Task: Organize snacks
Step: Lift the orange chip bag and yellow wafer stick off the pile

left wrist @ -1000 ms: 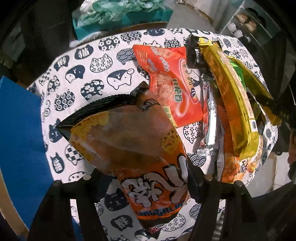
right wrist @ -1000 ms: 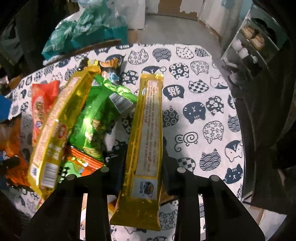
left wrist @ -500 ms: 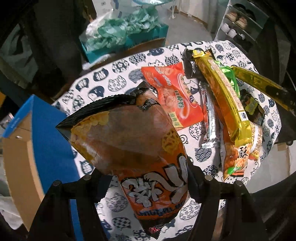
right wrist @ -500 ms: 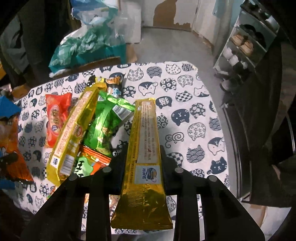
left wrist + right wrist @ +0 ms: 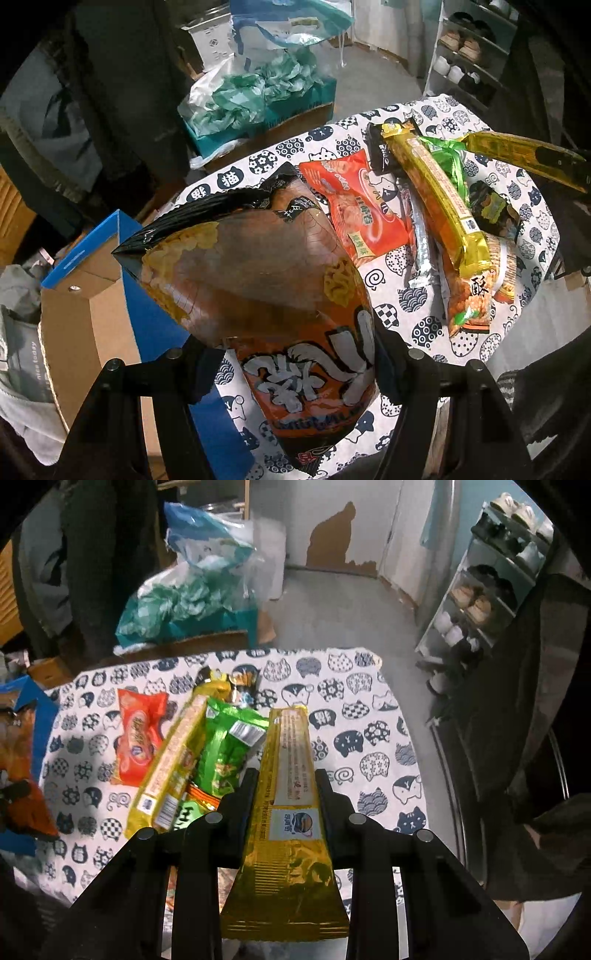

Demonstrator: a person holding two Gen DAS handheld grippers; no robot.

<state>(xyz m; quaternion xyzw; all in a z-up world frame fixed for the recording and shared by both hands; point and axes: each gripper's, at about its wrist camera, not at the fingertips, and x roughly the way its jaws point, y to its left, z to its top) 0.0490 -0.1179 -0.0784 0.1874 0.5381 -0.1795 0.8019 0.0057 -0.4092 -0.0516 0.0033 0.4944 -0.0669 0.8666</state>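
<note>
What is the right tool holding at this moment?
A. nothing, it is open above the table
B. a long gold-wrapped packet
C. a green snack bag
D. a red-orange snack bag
B. In the right wrist view the right tool is closed on the long gold-wrapped packet, while the green snack bag and the red-orange snack bag lie on the cat-print tablecloth.

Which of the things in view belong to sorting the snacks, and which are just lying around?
Part of the job:
- orange chip bag in the left tool
- long gold packet in the right tool
- red snack pack, green bag and yellow packet on the table
- blue-edged cardboard box

Just lying about:
- teal plastic bags
- shoe rack
</note>
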